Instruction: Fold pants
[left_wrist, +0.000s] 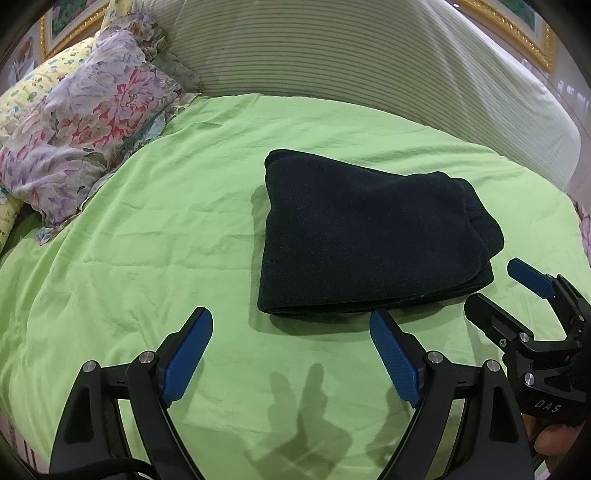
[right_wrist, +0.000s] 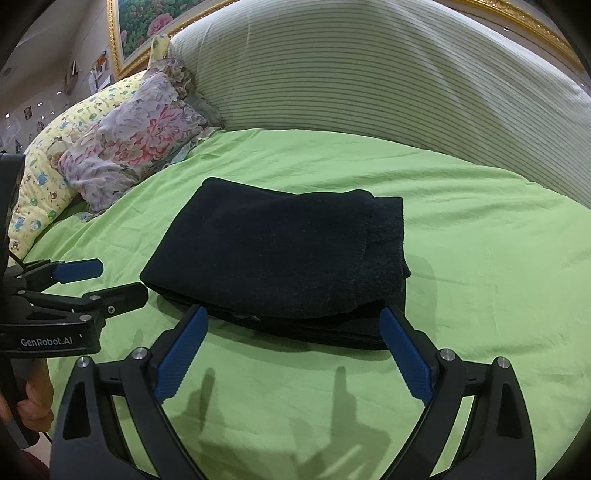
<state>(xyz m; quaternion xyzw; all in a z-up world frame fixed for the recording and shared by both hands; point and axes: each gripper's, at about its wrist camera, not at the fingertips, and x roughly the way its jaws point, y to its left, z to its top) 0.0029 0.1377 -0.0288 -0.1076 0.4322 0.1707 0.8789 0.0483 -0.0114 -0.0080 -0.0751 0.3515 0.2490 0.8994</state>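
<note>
The dark navy pants (left_wrist: 369, 236) lie folded in a thick rectangular stack on the green bedsheet (left_wrist: 166, 240). My left gripper (left_wrist: 291, 325) is open and empty, just in front of the stack's near left edge. My right gripper (right_wrist: 291, 321) is open and empty, its fingertips at the stack's near edge without holding it. The pants (right_wrist: 280, 251) fill the middle of the right wrist view. The right gripper also shows in the left wrist view (left_wrist: 495, 291), open, at the stack's right corner. The left gripper shows in the right wrist view (right_wrist: 110, 280), open, left of the stack.
A floral pillow (left_wrist: 81, 125) and a yellow patterned pillow (right_wrist: 48, 166) lie at the back left of the bed. A striped padded headboard (left_wrist: 369, 62) curves along the back. Gold-framed pictures (right_wrist: 147, 22) hang behind it. Green sheet (right_wrist: 498, 277) extends to the right of the pants.
</note>
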